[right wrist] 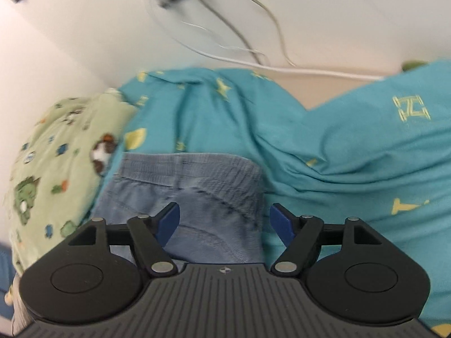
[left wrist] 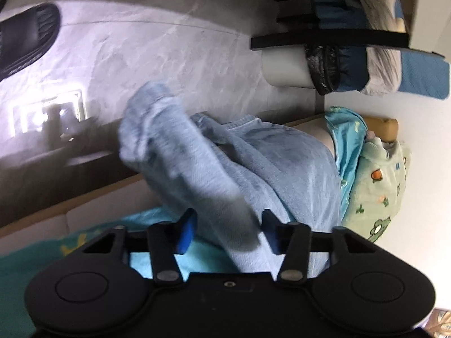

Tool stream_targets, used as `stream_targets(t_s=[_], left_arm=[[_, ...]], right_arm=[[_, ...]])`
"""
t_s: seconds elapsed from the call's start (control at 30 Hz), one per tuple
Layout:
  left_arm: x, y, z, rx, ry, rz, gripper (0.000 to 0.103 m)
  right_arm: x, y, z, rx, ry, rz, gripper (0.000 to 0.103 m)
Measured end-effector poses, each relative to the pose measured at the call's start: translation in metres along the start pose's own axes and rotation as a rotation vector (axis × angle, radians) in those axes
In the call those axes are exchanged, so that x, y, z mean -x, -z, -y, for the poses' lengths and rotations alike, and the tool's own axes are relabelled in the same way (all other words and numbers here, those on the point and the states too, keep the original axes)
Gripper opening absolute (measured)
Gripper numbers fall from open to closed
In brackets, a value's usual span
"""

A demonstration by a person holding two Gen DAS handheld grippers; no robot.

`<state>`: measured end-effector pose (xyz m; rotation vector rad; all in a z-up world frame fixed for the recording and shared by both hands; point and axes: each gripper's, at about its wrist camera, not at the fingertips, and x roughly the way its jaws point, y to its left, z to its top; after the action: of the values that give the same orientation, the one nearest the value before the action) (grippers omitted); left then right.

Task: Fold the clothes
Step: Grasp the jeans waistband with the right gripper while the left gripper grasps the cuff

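Observation:
A light blue pair of pants [left wrist: 253, 163] lies on a teal star-print sheet [left wrist: 157, 219]. In the left wrist view a blurred pant leg [left wrist: 180, 152] sticks up and passes between the open fingers of my left gripper [left wrist: 228, 233]. In the right wrist view the pants' elastic waistband [right wrist: 191, 169] lies flat on the teal sheet [right wrist: 338, 155]. My right gripper [right wrist: 224, 222] is open just above the seat of the pants, holding nothing.
A green cartoon-print pillow [right wrist: 56, 163] lies left of the pants against a white wall; it also shows in the left wrist view [left wrist: 377, 180]. White cables [right wrist: 253, 42] hang on the wall. A black shelf with bedding [left wrist: 352, 36] and a black slipper [left wrist: 25, 42] stand on the grey floor.

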<state>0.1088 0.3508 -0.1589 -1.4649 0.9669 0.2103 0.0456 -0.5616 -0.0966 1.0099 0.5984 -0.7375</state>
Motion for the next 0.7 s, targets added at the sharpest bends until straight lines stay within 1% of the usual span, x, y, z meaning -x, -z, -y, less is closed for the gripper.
stream_targets(t_s=[0.03,0.07,0.1,0.17,0.23,0.3,0.33,0.4,0.47,0.53,0.57,0.6,0.63,0.7], left_arm=[[0.001,-0.001,0.003,-0.02,0.0,0.011,0.028],[0.001,-0.001,0.007,-0.04,0.001,0.021,0.02],[0.002,-0.002,0.01,-0.06,0.001,0.032,0.017],[0.012,-0.002,0.021,-0.103,0.024,0.071,0.007],[0.023,-0.001,0.031,-0.139,0.057,0.102,0.004],[0.036,0.002,0.043,-0.173,0.097,0.119,0.003],[0.042,0.004,0.049,-0.205,0.112,0.128,0.003],[0.054,0.011,0.059,-0.258,0.137,0.146,0.003],[0.061,0.016,0.062,-0.274,0.149,0.152,0.003],[0.062,0.016,0.059,-0.265,0.149,0.154,0.003],[0.061,0.016,0.056,-0.253,0.145,0.153,0.003],[0.061,0.015,0.053,-0.239,0.143,0.155,0.003],[0.06,0.015,0.05,-0.225,0.141,0.158,0.003],[0.062,0.013,0.041,-0.188,0.144,0.169,0.003]], right_arm=[[-0.004,-0.002,0.001,0.001,0.012,-0.001,0.073],[-0.008,-0.003,0.002,0.006,0.015,-0.001,0.073],[-0.013,-0.004,0.003,0.01,0.012,-0.004,0.073],[-0.016,-0.004,0.004,0.009,-0.027,-0.027,0.073],[-0.022,-0.002,0.003,0.011,-0.044,-0.045,0.073],[-0.027,0.001,0.001,0.017,-0.05,-0.061,0.071],[-0.03,0.002,0.0,0.019,-0.052,-0.072,0.068],[-0.032,0.004,-0.002,0.032,-0.039,-0.088,0.066],[-0.033,0.006,-0.004,0.069,-0.013,-0.082,0.052],[-0.032,0.005,-0.005,0.068,-0.018,-0.079,0.022],[-0.029,0.004,-0.005,0.052,-0.037,-0.075,0.017],[-0.022,0.001,-0.005,0.03,-0.078,-0.058,0.013],[-0.011,-0.002,-0.006,0.022,-0.127,-0.028,0.011],[0.011,-0.008,-0.01,0.014,-0.221,0.036,0.01]])
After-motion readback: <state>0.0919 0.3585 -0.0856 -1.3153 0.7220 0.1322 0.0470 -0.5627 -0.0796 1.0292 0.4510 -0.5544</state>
